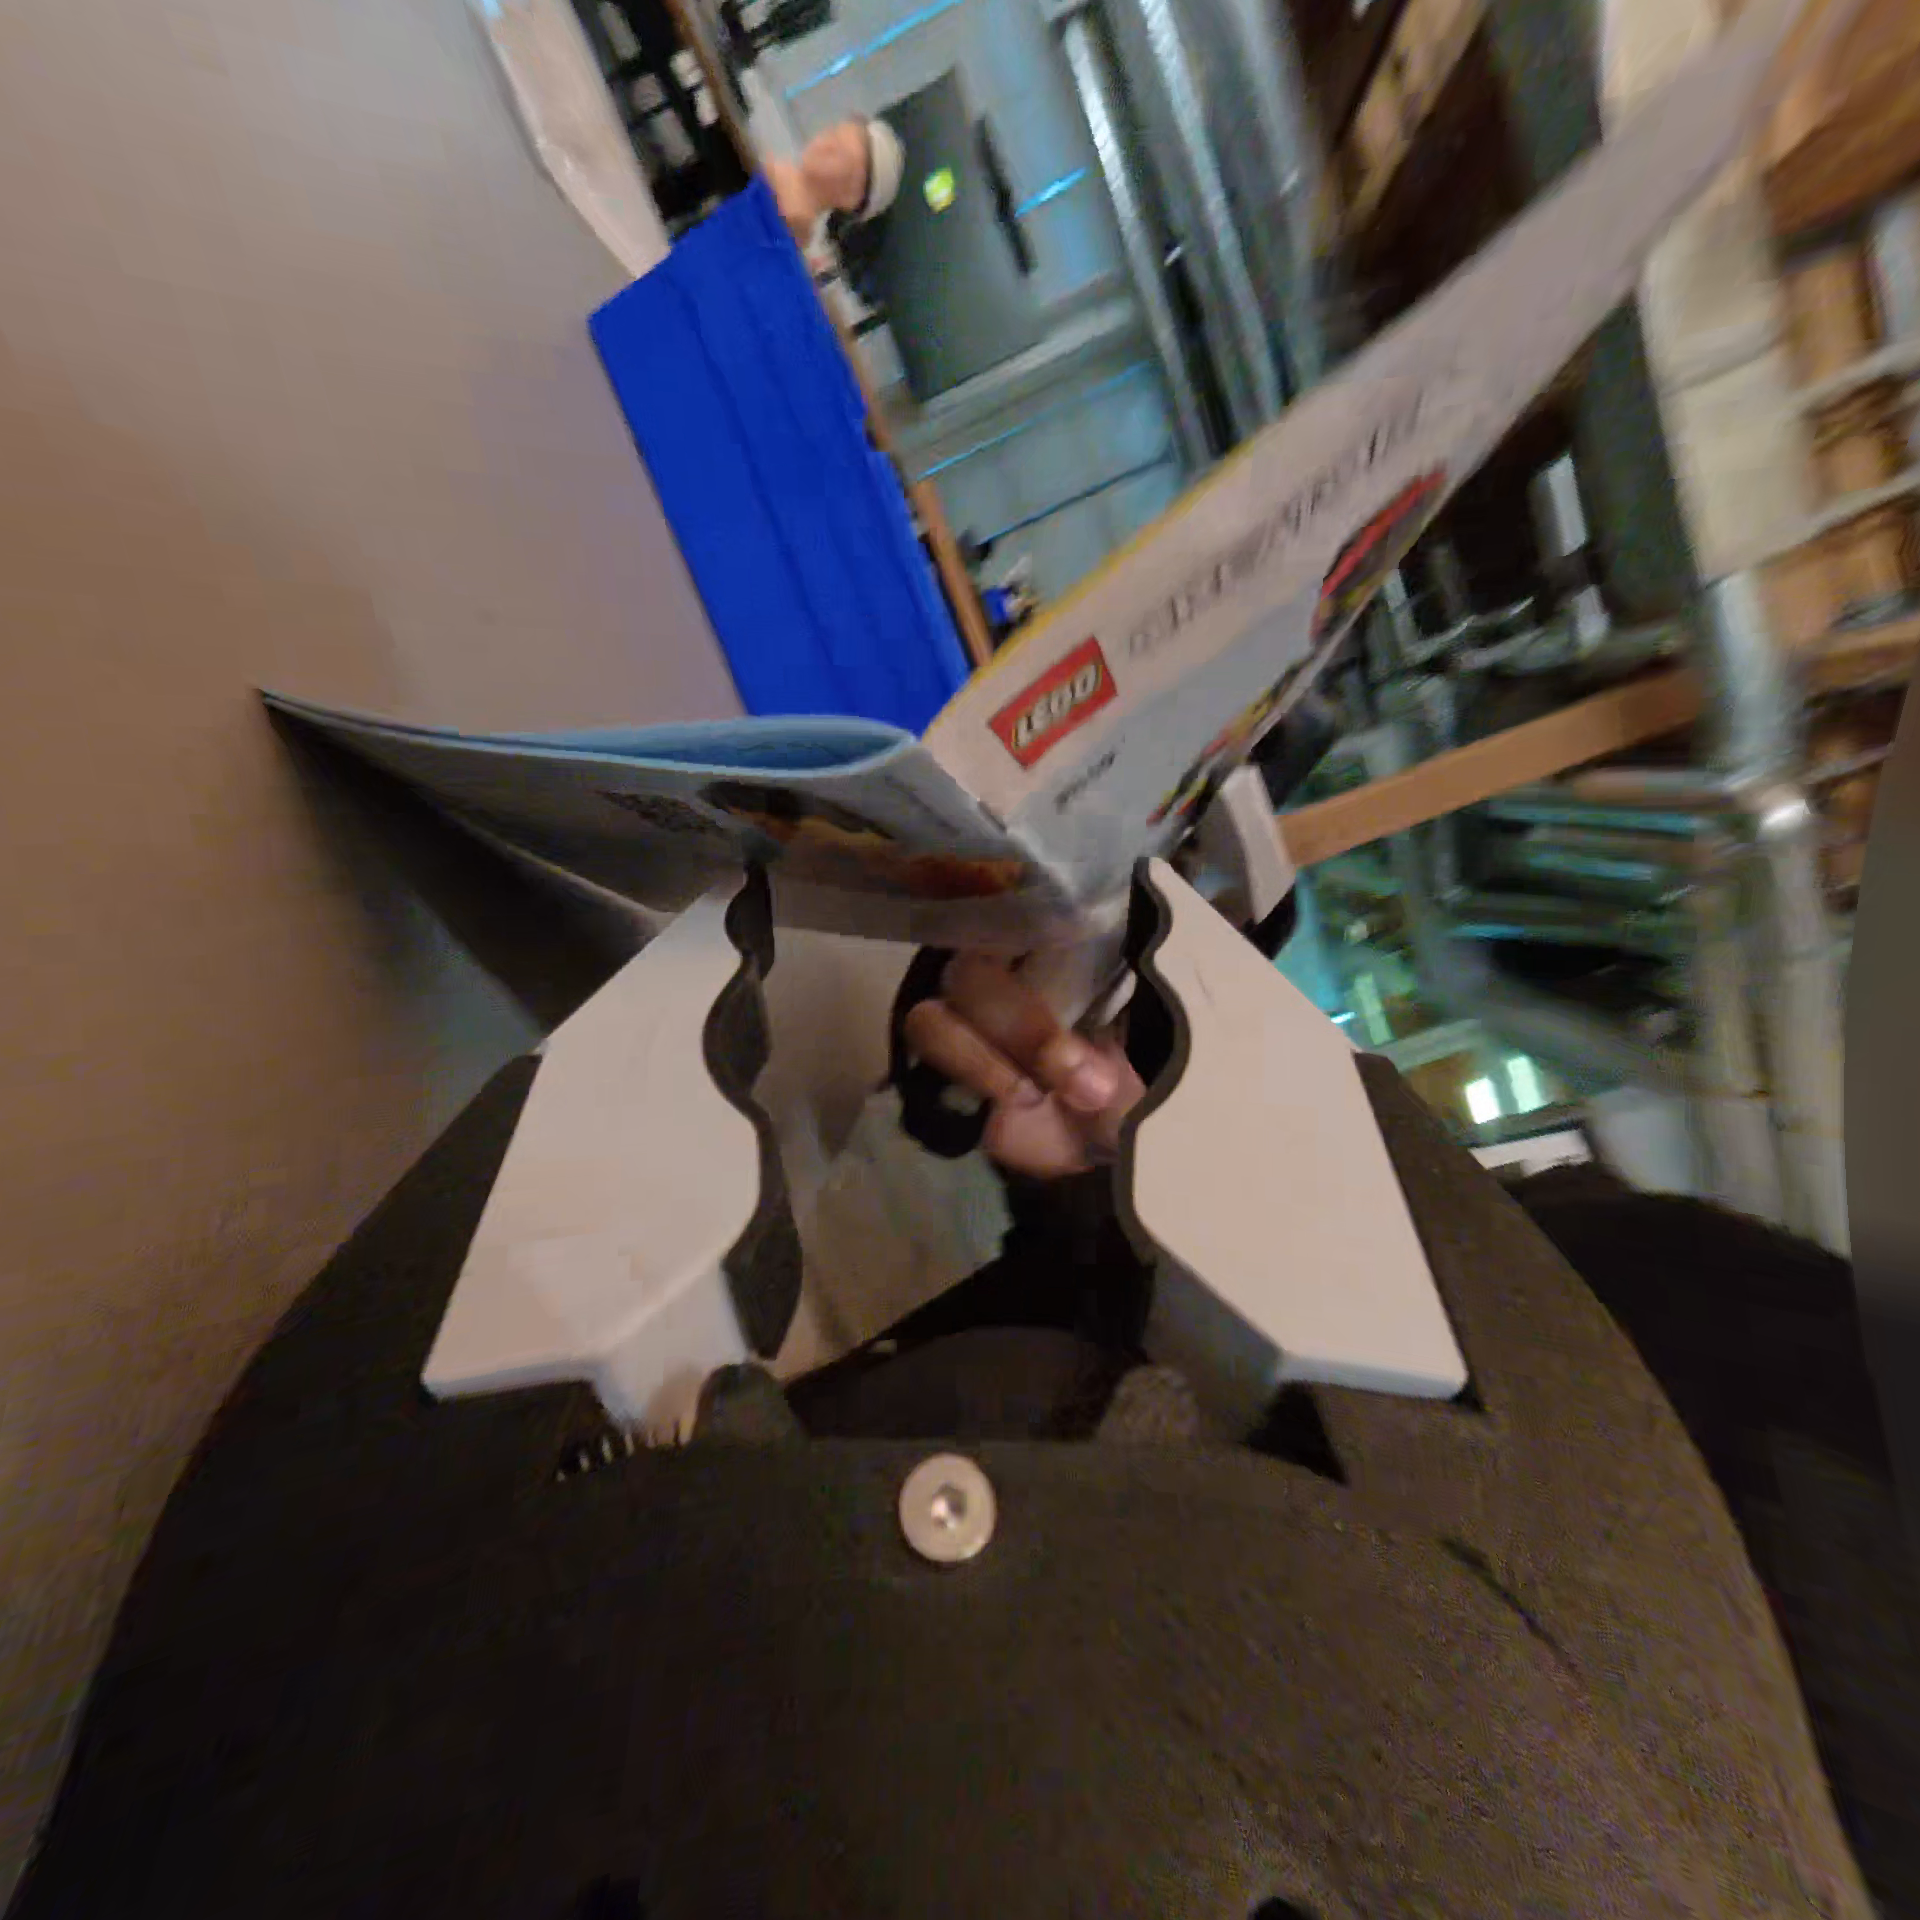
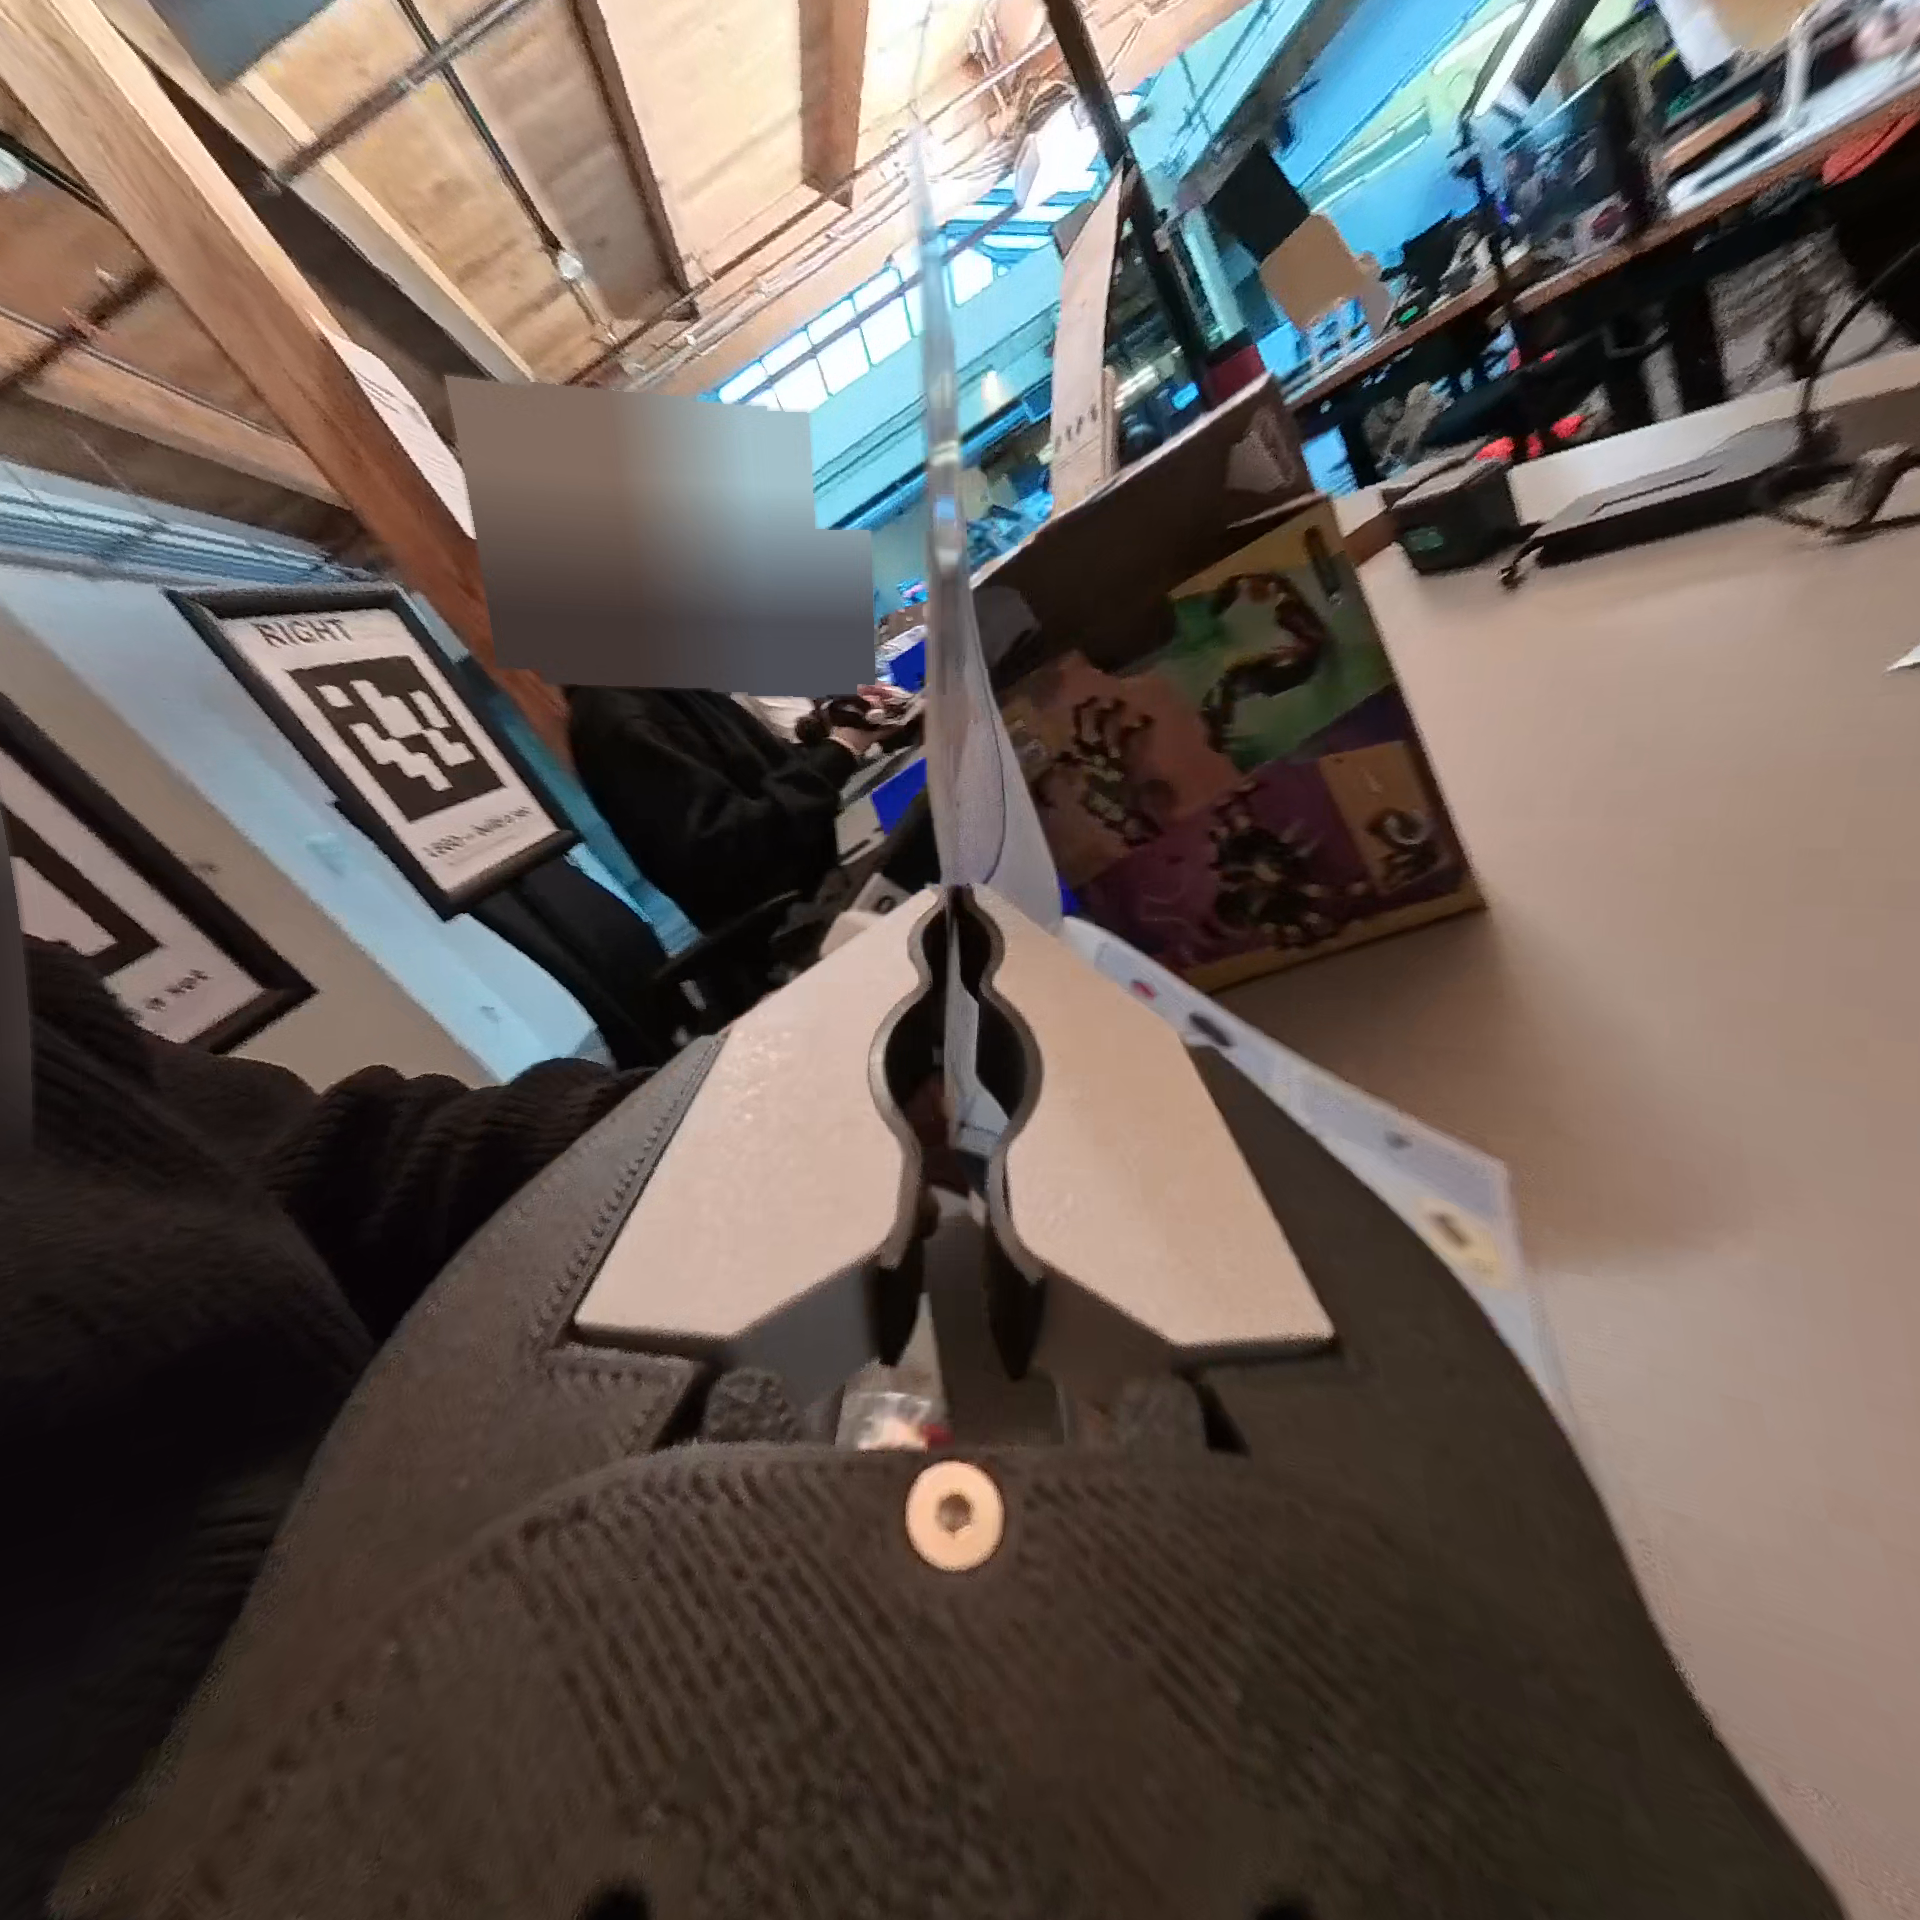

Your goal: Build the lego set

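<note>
- Left hand-held gripper (image 1: 951,883): fingers spread apart, nothing clamped; the instruction booklet (image 1: 1039,748) hangs open just past the tips, one page edge resting on the beige surface (image 1: 260,468).
- Right hand-held gripper (image 2: 961,899): fingers pressed together on a page of the booklet (image 2: 966,769), which rises edge-on from the tips; further pages (image 2: 1351,1132) trail down to the right.
- Lego box (image 2: 1247,769): stands open on the surface (image 2: 1610,831), beyond the right gripper.
- Blue panel (image 1: 769,468): behind the booklet, in the left wrist view.
</note>
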A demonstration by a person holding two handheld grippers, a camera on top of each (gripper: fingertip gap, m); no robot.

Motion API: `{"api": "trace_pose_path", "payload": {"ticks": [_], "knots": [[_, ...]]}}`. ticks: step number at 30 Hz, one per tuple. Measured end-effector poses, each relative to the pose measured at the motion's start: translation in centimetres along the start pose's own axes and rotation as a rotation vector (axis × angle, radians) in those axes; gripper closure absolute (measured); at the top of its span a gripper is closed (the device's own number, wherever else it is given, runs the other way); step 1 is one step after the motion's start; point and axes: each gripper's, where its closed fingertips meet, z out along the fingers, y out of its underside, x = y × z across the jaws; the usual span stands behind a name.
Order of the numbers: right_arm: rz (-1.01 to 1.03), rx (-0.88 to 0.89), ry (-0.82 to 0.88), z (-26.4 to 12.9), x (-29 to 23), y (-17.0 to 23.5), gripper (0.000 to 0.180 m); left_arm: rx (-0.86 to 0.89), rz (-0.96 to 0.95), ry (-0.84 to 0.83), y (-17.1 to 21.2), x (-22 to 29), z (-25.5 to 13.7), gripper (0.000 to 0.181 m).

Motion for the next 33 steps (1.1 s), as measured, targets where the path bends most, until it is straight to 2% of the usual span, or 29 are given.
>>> {"api": "trace_pose_path", "payload": {"ticks": [2, 4, 5, 6, 10, 15, 18, 21, 26, 31, 33], "knots": [[0.049, -0.015, -0.025, 0.4, -0.2, 0.7, 0.180, 0.054, -0.041, 0.054, -1.0, 0.4, -0.5, 0.119], [0.055, -0.034, -0.020, 0.6, -0.1, 1.2, 0.179, 0.102, -0.020, 0.079, -1.9, 0.8, -1.1, 0.152], [0.048, -0.045, -0.019, 0.7, 0.0, 1.4, 0.178, 0.129, -0.001, 0.081, -2.4, 0.9, -1.5, 0.176], [0.035, -0.053, -0.013, 0.6, 0.1, 1.5, 0.174, 0.154, 0.017, 0.082, -2.8, 1.1, -1.8, 0.181], [-0.052, -0.056, 0.058, -0.1, 1.2, 0.8, 0.157, 0.198, 0.069, 0.041, -3.8, 0.9, -2.6, 0.181], [-0.108, -0.097, 0.143, -1.2, 3.3, 0.6, 0.168, 0.160, 0.104, -0.052, -3.5, -0.4, -2.6, 0.181], [-0.165, -0.155, 0.199, -1.4, 4.3, 1.1, 0.160, 0.137, 0.145, -0.143, -3.5, -1.4, -3.0, 0.181], [-0.268, -0.219, 0.186, -1.2, 3.8, 1.8, 0.150, 0.091, 0.273, -0.286, -3.5, -2.6, -3.7, 0.181], [-0.492, -0.554, 0.048, 0.1, 1.4, 8.7, 0.123, 0.073, 0.461, -0.421, -4.2, -3.1, -4.4, 0.181], [-0.783, -0.894, 0.059, -0.4, 1.8, 15.5, 0.110, 0.058, 0.465, -0.416, -3.9, -3.1, -4.1, 0.181], [-0.781, -0.998, 0.051, -1.2, 2.3, 17.6, 0.092, 0.064, 0.464, -0.415, -4.0, -3.1, -4.2, 0.181]]}}
